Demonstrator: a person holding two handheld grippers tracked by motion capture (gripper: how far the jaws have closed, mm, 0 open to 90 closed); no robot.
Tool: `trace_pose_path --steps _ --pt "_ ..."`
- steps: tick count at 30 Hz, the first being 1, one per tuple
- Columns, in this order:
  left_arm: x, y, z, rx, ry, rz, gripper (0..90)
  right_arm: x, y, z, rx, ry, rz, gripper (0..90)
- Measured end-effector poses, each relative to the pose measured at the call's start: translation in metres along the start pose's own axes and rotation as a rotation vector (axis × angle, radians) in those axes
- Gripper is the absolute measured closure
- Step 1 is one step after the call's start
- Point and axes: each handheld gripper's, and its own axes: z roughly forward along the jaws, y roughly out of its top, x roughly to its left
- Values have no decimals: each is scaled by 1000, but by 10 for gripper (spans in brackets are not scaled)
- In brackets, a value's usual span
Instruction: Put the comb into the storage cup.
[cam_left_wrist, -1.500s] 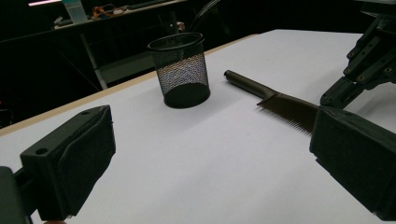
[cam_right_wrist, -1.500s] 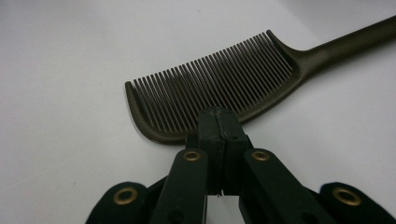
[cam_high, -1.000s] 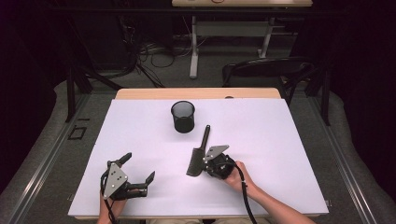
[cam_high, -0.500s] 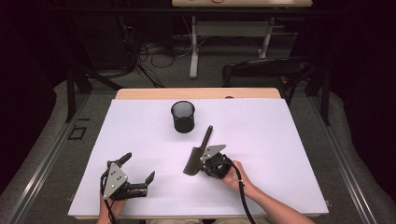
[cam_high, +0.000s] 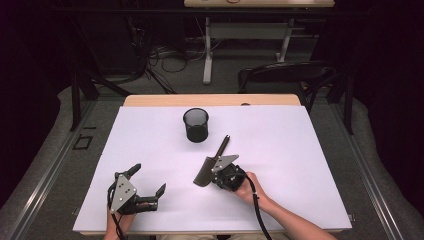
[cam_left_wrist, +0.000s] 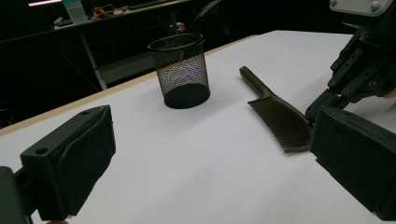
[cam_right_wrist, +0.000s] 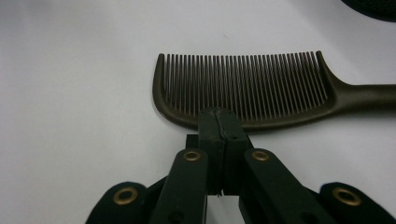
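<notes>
1. The comb (cam_high: 212, 165) lies on the white table cover (cam_high: 310, 150), just in front of the mesh cup (cam_high: 196, 125) and a little to its right, its handle pointing back toward the cup and its toothed end toward the person

2. The right gripper (cam_right_wrist: 218, 122) has its jaws pressed together on the spine of the comb (cam_right_wrist: 243, 93), at the edge opposite the teeth; the pads meet with no gap between them, so it is holding the comb by a thin bite near the toothed end

3. In the left gripper view the toothed end of the comb (cam_left_wrist: 282, 123) seems to sit slightly raised off the cover, though I cannot tell for sure whether it has left the surface

4. The left gripper (cam_high: 145, 192) rests well in front of the cup and to its left, jaws spread wide, holding nothing and apart from the comb

5. Judged step: the grasp on the comb is made and the lift is at hand, with the cup (cam_left_wrist: 180, 70) the likely place for it

6. The next move calls for raising the comb clear, swinging it upright so the handle points down, and bringing it over the cup rim before letting go; with so thin a bite the comb could pivot in the pads, so a slow turn seems wise
</notes>
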Motion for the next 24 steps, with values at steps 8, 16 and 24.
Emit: trace_pose_path --steps 8,16,24 --pt "0 0 0 2 -2 2 3 0 5 5 -6 3 -4 900" --pt "0 0 0 3 -2 2 3 1 10 8 -7 4 -6 900" --pt "0 0 0 0 -3 5 3 -1 15 12 -8 4 -6 900"
